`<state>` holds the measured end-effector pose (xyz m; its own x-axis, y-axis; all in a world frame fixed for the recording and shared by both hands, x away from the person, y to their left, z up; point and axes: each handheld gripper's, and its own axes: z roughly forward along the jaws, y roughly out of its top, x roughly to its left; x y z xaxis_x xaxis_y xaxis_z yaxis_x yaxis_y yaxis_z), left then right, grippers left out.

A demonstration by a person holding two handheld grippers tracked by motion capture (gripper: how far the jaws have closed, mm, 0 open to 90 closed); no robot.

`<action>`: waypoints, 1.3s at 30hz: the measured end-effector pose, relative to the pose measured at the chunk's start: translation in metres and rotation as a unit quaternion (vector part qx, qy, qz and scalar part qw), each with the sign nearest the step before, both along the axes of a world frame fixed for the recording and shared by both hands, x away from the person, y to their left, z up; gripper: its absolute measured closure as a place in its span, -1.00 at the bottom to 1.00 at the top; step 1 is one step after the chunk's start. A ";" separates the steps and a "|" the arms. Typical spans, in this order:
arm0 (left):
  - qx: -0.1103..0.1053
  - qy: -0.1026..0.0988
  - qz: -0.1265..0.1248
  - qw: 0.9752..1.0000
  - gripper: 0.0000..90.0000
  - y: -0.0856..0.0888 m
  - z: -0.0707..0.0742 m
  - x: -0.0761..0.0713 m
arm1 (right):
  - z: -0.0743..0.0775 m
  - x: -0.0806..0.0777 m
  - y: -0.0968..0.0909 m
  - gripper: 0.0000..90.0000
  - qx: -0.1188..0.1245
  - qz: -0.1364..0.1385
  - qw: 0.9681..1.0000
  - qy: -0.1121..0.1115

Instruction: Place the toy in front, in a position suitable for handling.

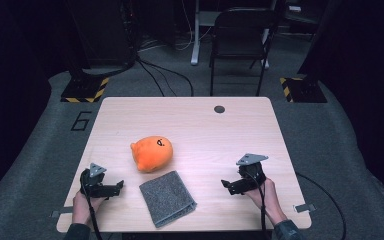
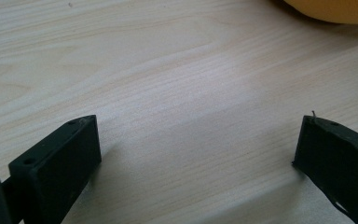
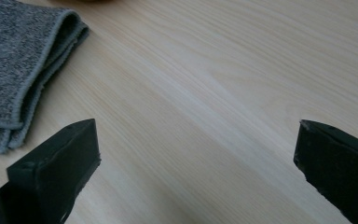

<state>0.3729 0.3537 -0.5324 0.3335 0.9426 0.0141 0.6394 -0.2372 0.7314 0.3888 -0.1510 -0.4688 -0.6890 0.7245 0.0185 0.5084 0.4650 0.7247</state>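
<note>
Folded grey cloth (image 1: 167, 198) near table (image 1: 190, 115) edge, between spread grippers.

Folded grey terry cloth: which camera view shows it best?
The high view: the whole folded grey terry cloth lies between both grippers. The right gripper view catches only its folded corner; the left gripper view looks at bare table.

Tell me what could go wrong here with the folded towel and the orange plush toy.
The folded grey towel lies close to the table's near edge, so a push toward the person might slide it off. Its layers are loose, so a pinch by the open left gripper or right gripper may catch one layer. The rounded orange plush toy could roll if nudged.
</note>
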 end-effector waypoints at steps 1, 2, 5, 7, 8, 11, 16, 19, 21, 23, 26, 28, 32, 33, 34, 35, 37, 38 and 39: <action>0.000 0.000 0.000 1.000 -1.00 0.000 0.000 0.000 | 0.001 0.000 0.003 -1.00 0.000 0.004 1.000 0.000; 0.000 0.001 0.000 1.000 -1.00 0.000 0.000 0.000 | 0.001 0.000 0.007 -1.00 0.000 0.007 1.000 -0.001; -0.001 0.001 0.000 1.000 -1.00 0.000 0.000 0.000 | 0.002 -0.001 0.017 -1.00 0.003 0.019 1.000 0.000; -0.002 0.001 0.000 1.000 -1.00 0.000 0.000 0.000 | 0.002 -0.001 0.024 -1.00 0.002 0.028 1.000 0.001; -0.002 0.001 0.000 1.000 -1.00 0.000 0.000 0.000 | 0.002 -0.001 0.027 -1.00 0.003 0.033 0.999 0.000; 0.000 0.001 0.000 1.000 -1.00 0.000 0.000 0.000 | 0.002 -0.003 0.038 -1.00 0.004 0.042 0.999 0.001; -0.001 0.001 -0.001 1.000 -1.00 0.000 0.000 0.000 | 0.001 -0.003 0.055 -1.00 0.003 0.057 0.998 0.001; -0.001 0.001 -0.001 1.000 -1.00 0.000 0.000 0.000 | 0.000 -0.004 0.066 -1.00 0.005 0.073 0.997 0.001; -0.002 0.001 -0.001 1.000 -1.00 0.000 0.000 0.000 | 0.000 -0.005 0.075 -1.00 0.003 0.082 0.997 0.004; -0.001 0.003 -0.002 1.000 -1.00 0.000 0.000 0.000 | -0.001 -0.006 0.083 -1.00 0.002 0.089 0.996 0.006; -0.001 0.003 -0.002 1.000 -1.00 0.000 0.000 0.000 | -0.001 -0.006 0.097 -1.00 0.005 0.104 0.995 0.003; -0.001 0.001 -0.001 1.000 -1.00 0.000 0.000 0.000 | 0.000 -0.007 0.106 -1.00 0.006 0.110 0.994 0.003; 0.000 0.001 -0.002 1.000 -1.00 0.000 0.000 0.000 | -0.002 -0.008 0.125 -1.00 0.006 0.125 0.992 0.004; 0.000 0.000 -0.002 1.000 -1.00 0.000 0.000 0.000 | -0.003 -0.009 0.129 -1.00 0.005 0.133 0.991 0.002; 0.000 0.000 -0.002 1.000 -1.00 0.000 0.000 0.000 | -0.004 -0.009 0.134 -1.00 0.004 0.138 0.990 0.003; 0.000 0.001 -0.002 1.000 -1.00 0.000 0.000 0.000 | -0.005 -0.009 0.138 -1.00 -0.001 0.142 0.990 0.005; 0.000 0.000 -0.002 1.000 -1.00 0.000 0.000 0.000 | -0.009 -0.011 0.148 -1.00 -0.003 0.152 0.988 0.004; 0.000 0.000 -0.003 1.000 -1.00 0.000 0.000 0.000 | -0.011 -0.011 0.152 -1.00 -0.005 0.160 0.987 0.003; 0.001 0.000 -0.002 1.000 -1.00 0.000 0.000 0.000 | -0.014 -0.013 0.156 -1.00 -0.009 0.165 0.986 0.004</action>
<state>0.3731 0.3539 -0.5322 0.3381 0.9410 0.0157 0.6388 -0.2417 0.7304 0.3761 0.0049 -0.4824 -0.8868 0.4619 0.0148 0.3341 0.6188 0.7109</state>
